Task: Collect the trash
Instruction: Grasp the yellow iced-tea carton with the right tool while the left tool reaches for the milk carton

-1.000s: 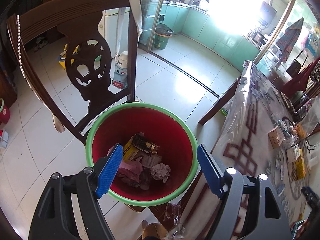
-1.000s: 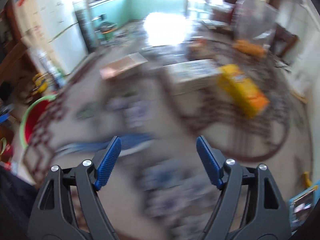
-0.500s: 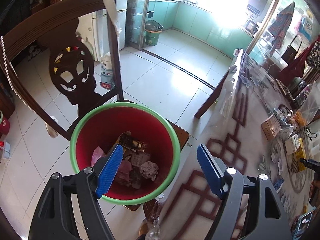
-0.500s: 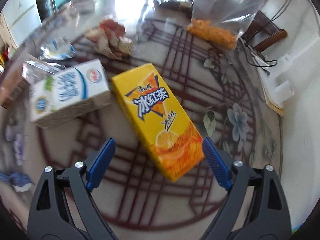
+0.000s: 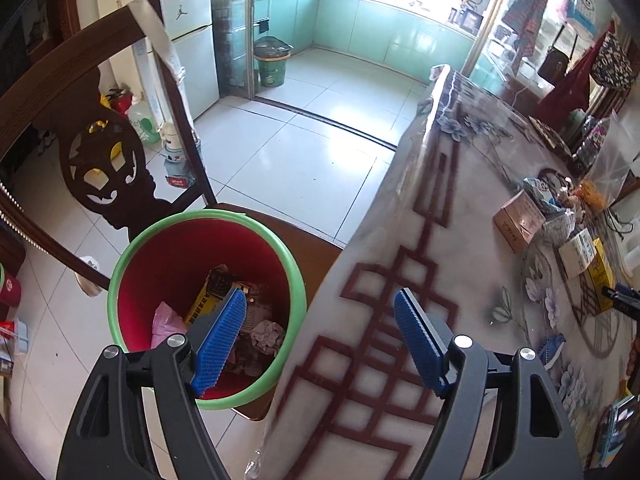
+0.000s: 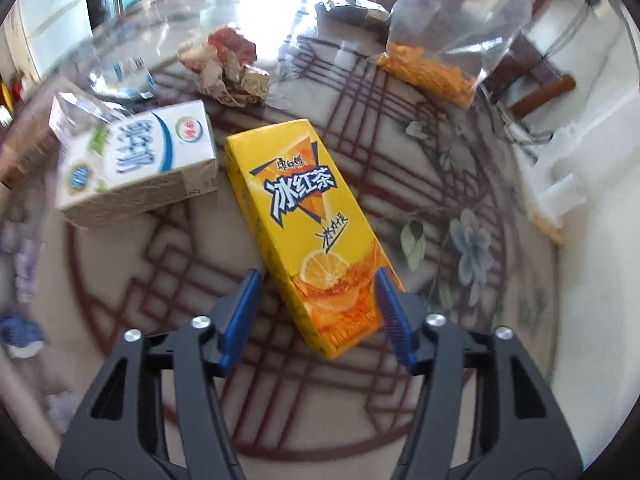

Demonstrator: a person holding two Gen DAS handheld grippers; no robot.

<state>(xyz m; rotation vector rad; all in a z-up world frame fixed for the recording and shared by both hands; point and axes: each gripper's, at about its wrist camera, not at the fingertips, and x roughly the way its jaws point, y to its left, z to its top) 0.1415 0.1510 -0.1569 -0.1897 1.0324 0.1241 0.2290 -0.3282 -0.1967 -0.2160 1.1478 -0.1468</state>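
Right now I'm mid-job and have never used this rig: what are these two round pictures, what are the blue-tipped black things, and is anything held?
There is no robot arm. A person holds a two-finger clamp in each hand, and each clamp carries a fisheye camera looking along its fingers, so the black arms with blue pads are the grippers themselves.

The left wrist view shows the left gripper open and empty, above the edge of the patterned table, beside a red bin with a green rim. The bin stands on a wooden chair and already holds wrappers.

The right wrist view looks down at the table. The right gripper is open, its pads either side of the near end of a yellow iced tea carton; whether they touch it I cannot tell. Beside it lie a white milk carton, crumpled wrappers and a clear bag of orange snacks.
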